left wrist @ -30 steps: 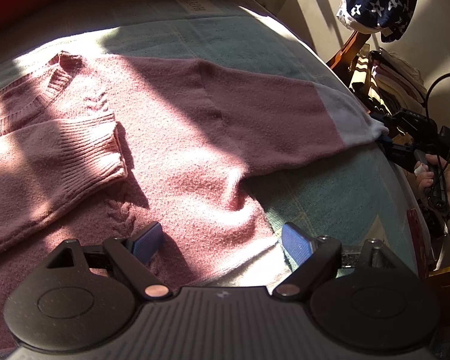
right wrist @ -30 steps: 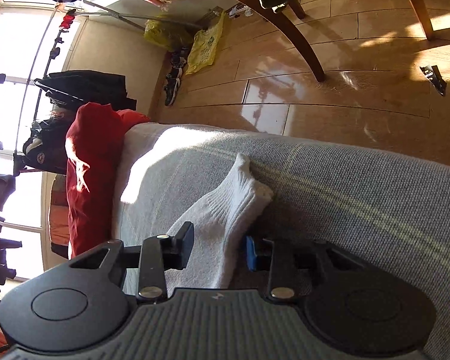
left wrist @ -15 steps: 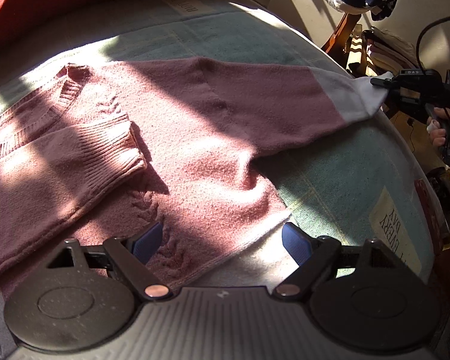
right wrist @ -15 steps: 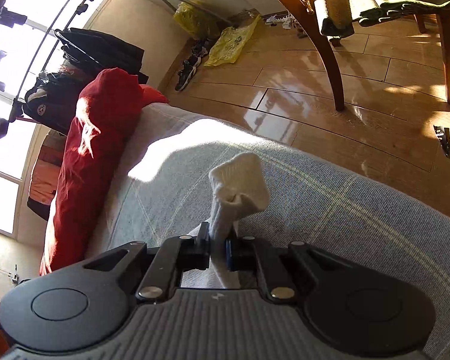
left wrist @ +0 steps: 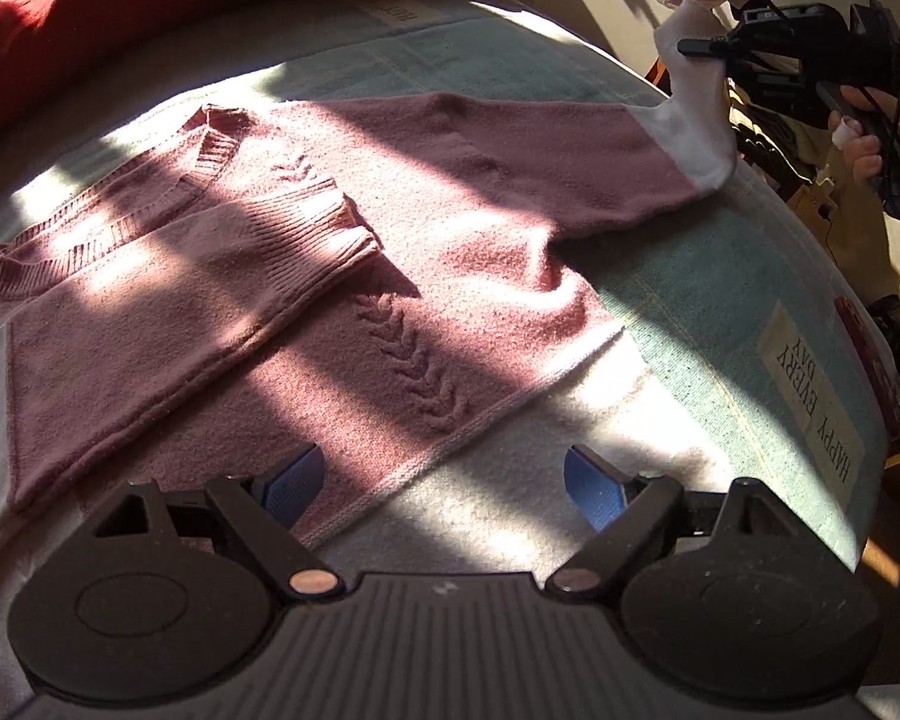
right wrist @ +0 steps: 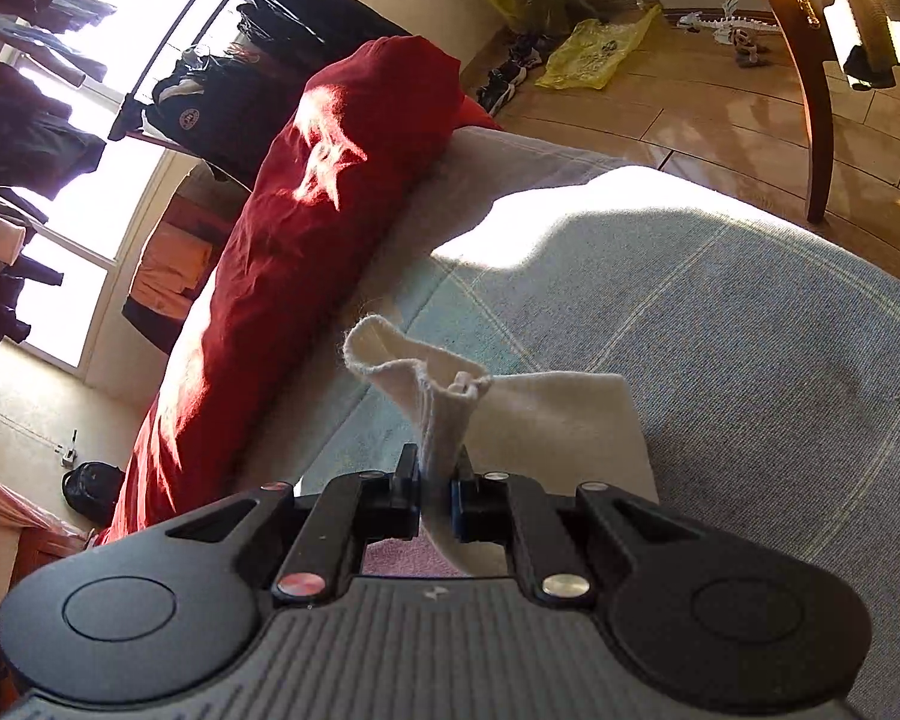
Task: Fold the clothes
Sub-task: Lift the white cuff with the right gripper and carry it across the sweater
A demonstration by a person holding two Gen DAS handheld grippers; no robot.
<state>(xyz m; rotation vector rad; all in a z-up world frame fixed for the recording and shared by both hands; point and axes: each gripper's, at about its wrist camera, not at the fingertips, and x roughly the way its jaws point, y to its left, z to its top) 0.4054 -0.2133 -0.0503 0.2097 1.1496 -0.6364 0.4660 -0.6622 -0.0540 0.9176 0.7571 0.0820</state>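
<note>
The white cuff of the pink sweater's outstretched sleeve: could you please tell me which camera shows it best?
The right wrist view: the white cuff fills the centre, pinched in the shut right gripper. The left wrist view shows it far off, lifted at the sleeve's end.

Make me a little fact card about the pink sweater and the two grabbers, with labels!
garment: pink sweater, lying on the blanket
one sleeve: folded across the chest, cuff on the front
other sleeve: stretched out sideways, white cuff lifted
right gripper: pinching the white cuff
left gripper: jaws wide, nothing between them, above the sweater's bottom edge
behind: red pillow
done so far: one sleeve folded in
</note>
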